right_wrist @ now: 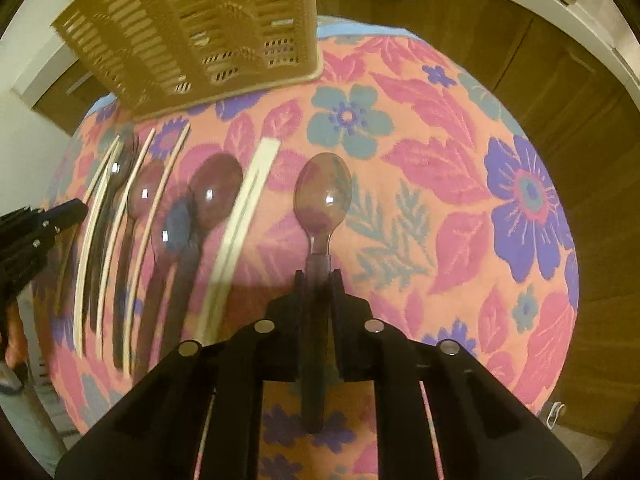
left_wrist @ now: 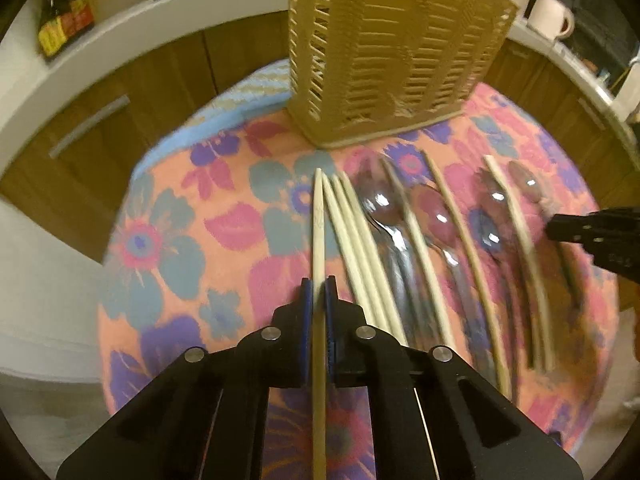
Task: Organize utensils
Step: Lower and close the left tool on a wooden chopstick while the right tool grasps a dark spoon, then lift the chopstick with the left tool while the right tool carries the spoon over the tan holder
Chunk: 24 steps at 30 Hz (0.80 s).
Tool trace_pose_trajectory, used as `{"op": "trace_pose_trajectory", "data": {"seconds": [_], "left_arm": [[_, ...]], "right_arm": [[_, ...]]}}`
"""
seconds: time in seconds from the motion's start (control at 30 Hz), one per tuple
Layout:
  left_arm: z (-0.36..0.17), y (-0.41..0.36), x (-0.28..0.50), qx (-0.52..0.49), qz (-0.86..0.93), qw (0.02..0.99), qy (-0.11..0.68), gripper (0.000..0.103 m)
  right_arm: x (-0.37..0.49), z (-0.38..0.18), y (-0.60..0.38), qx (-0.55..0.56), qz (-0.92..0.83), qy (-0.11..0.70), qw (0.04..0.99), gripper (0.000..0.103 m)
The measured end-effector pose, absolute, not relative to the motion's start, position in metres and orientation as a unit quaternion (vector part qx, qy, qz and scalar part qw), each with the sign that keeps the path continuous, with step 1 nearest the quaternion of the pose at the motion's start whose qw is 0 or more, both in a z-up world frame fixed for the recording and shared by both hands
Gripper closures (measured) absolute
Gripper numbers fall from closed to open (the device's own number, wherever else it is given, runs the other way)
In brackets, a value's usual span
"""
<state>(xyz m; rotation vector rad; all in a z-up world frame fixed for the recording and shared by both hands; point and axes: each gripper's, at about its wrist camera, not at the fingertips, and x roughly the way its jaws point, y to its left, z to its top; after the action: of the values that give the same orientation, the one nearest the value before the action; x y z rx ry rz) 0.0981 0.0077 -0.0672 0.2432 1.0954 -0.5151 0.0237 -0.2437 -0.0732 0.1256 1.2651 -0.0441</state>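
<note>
My left gripper (left_wrist: 319, 292) is shut on a pale wooden chopstick (left_wrist: 318, 216) that points forward toward the tan slotted utensil basket (left_wrist: 392, 44). To its right several more chopsticks (left_wrist: 360, 248) and metal spoons (left_wrist: 384, 204) lie side by side on the flowered cloth (left_wrist: 168, 240). My right gripper (right_wrist: 319, 280) is shut on the handle of a shiny spoon (right_wrist: 323, 196), bowl pointing forward. The basket (right_wrist: 200, 28) stands at the far left in the right wrist view, with spoons (right_wrist: 216, 192) and chopsticks (right_wrist: 248, 208) left of the gripper.
The round table is covered by the orange, pink and purple cloth (right_wrist: 460, 184). Wooden cabinets (left_wrist: 132, 96) and a white counter ring it. A bottle (left_wrist: 64, 12) and a white mug (left_wrist: 550, 14) stand on the counter. Each gripper shows at the other view's edge.
</note>
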Motion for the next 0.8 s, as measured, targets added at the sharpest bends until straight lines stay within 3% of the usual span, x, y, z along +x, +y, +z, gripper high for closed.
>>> {"op": "trace_pose_trajectory", "data": {"seconds": [0.3,0.47,0.6,0.7,0.8], "left_arm": [[-0.068,0.011,0.082,0.115,-0.255,0.806,0.522,0.098],[-0.066,0.007,0.091,0.124,-0.254,0.805,0.521,0.091],[-0.068,-0.003,0.092,0.156,-0.249,0.801,0.521,0.091],[-0.069,-0.008,0.088,0.181,-0.238,0.806,0.51,0.099],[-0.064,-0.005,0.085,0.163,-0.247,0.813,0.502,0.099]], "right_arm": [[0.012,-0.074,-0.255,0.062,0.01,0.604,0.794,0.091],[0.021,-0.069,-0.26,0.062,0.008,0.608,0.791,0.088],[0.03,-0.072,-0.258,0.056,0.008,0.614,0.788,0.088],[0.034,-0.071,-0.25,0.034,0.01,0.613,0.789,0.093],[0.035,-0.068,-0.234,0.007,0.033,0.601,0.799,0.093]]}}
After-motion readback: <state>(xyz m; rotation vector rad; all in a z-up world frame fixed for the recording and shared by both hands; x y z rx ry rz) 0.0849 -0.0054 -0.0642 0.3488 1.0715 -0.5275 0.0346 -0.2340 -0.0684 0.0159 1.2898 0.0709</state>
